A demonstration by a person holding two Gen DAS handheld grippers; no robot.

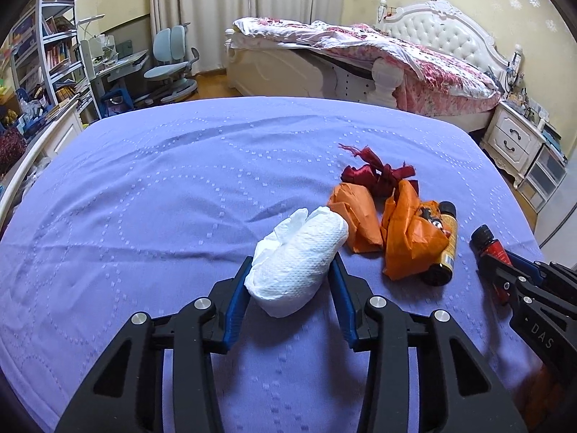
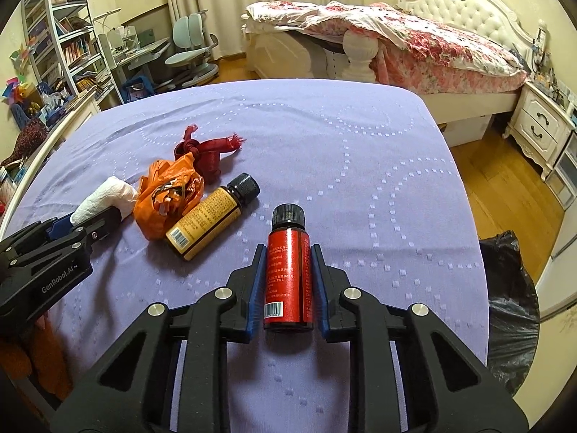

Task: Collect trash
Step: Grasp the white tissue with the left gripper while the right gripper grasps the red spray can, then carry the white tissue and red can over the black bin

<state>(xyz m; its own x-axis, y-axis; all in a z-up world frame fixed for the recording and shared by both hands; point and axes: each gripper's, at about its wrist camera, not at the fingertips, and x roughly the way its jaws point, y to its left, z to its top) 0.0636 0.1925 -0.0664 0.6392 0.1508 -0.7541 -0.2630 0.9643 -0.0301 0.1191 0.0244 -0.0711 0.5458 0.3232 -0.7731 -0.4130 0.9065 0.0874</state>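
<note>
My left gripper [image 1: 293, 267] is shut on a crumpled white paper towel [image 1: 299, 259] just above the purple bedspread [image 1: 144, 198]. My right gripper [image 2: 287, 252] is shut on a red bottle with a black cap [image 2: 287, 270]; it also shows in the left wrist view [image 1: 490, 245]. Between them lie crumpled orange plastic bags [image 1: 404, 238], a yellow-labelled brown bottle [image 2: 212, 216] and a dark red knotted ribbon [image 2: 209, 155]. The paper towel also shows in the right wrist view [image 2: 104, 198].
A black trash bag [image 2: 512, 306] stands open off the bed's right edge. Beyond the bed are a second bed with a floral cover [image 2: 414, 43], a white nightstand [image 2: 541, 126], a desk with a blue chair [image 2: 191, 54] and bookshelves [image 1: 54, 54].
</note>
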